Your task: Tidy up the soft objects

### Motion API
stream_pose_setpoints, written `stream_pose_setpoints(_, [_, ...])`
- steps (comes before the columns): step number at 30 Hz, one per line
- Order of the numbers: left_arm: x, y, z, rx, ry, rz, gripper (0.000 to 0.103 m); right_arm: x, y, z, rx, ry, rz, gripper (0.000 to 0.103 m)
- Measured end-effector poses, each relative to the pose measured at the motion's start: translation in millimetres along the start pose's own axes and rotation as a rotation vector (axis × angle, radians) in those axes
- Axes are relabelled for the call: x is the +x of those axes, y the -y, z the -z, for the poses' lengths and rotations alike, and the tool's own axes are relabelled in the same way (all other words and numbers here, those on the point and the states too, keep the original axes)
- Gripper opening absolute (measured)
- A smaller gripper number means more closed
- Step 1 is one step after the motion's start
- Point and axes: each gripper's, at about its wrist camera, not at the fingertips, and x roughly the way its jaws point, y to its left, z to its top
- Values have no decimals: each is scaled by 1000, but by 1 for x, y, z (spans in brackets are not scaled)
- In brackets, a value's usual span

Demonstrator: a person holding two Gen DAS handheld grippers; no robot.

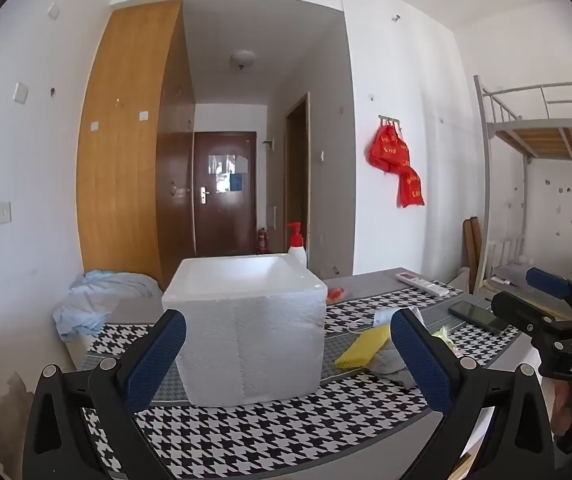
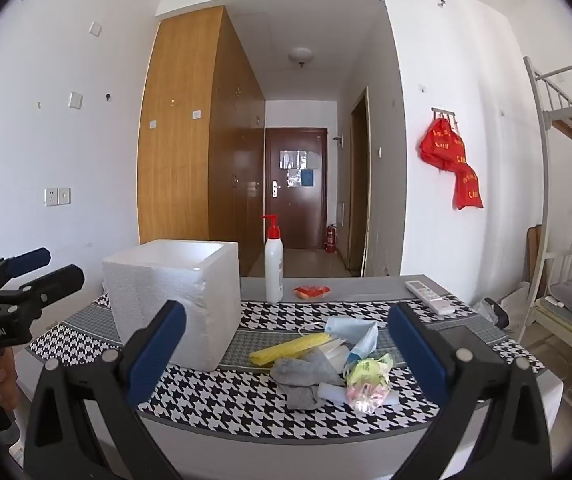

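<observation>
Near the tabletop's front edge (image 2: 245, 396), both the left gripper (image 1: 288, 354) and right gripper (image 2: 286, 354) hover wide and empty; nothing's gathered yet, so next the grey sock (image 2: 304, 376) wants pinching into the foam box (image 2: 173, 292).

White foam box (image 2: 173, 300), yellow cloth (image 2: 286, 349), grey sock (image 2: 302, 372) — black-white houndstooth tablecloth (image 2: 245, 392)

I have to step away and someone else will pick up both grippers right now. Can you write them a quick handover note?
Left gripper: open, empty, facing the white foam box.
Right gripper: open, empty, aimed at the pile.
Pile, right of the box on the houndstooth tablecloth: grey sock, yellow ribbed cloth, blue face mask, crumpled greenish plastic wrapper.
Done: nothing seen moved; the box interior is not visible.
Left: probably move the soft items into the box.
</observation>
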Motion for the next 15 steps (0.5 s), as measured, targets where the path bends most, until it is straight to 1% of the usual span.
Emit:
stream_pose_setpoints(3, [-1,2,0,5,-2,-10,102,0,0,0,-2,-1,2,102])
stream_pose_setpoints(6, [2,-2,-2,-12,-18,2,102,0,1,0,0,0,3,102])
stream_pose_setpoints(8, [-1,-4,-2,-21,-7,1,102,0,1,-1,-1,-2,3,102])
stream_pose_setpoints(11, [0,0,1,-13,1,-28,102,-2,2,0,-3,1,3,102])
stream_pose_setpoints(15, [4,-3,1,-23,-16,-21,102,-4,1,1,-3,5,1,102])
